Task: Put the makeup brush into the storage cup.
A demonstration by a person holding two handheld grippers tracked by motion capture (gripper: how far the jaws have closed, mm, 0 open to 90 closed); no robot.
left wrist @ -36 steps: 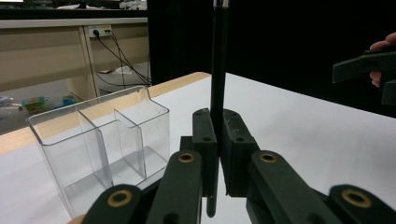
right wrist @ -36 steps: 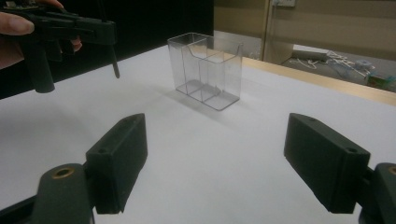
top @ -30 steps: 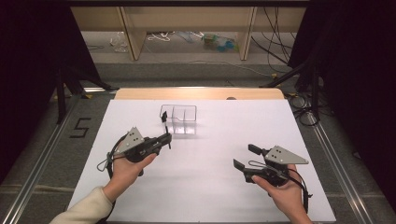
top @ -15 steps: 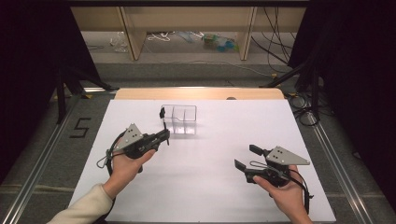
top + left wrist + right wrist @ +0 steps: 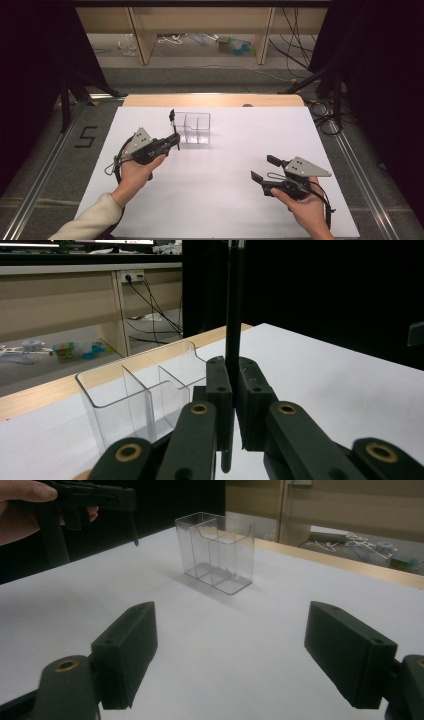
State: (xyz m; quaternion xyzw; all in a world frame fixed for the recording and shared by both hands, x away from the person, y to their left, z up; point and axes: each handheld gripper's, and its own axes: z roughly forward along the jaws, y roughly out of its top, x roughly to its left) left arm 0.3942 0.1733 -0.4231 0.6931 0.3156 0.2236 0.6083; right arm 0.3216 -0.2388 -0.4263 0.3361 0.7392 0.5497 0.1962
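Beside the empty clear divided box (image 5: 192, 127), a tool-held black pen (image 5: 172, 122).

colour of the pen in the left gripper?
Black: the pen stands upright, clamped in the left gripper. Clearest in the left gripper view.

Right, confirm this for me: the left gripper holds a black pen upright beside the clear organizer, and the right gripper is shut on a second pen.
Not quite. The right gripper holds nothing: its fingers stand wide apart over the bare white table, as the right gripper view shows. The rest holds: the left gripper is shut on a black pen, upright beside the clear organizer.
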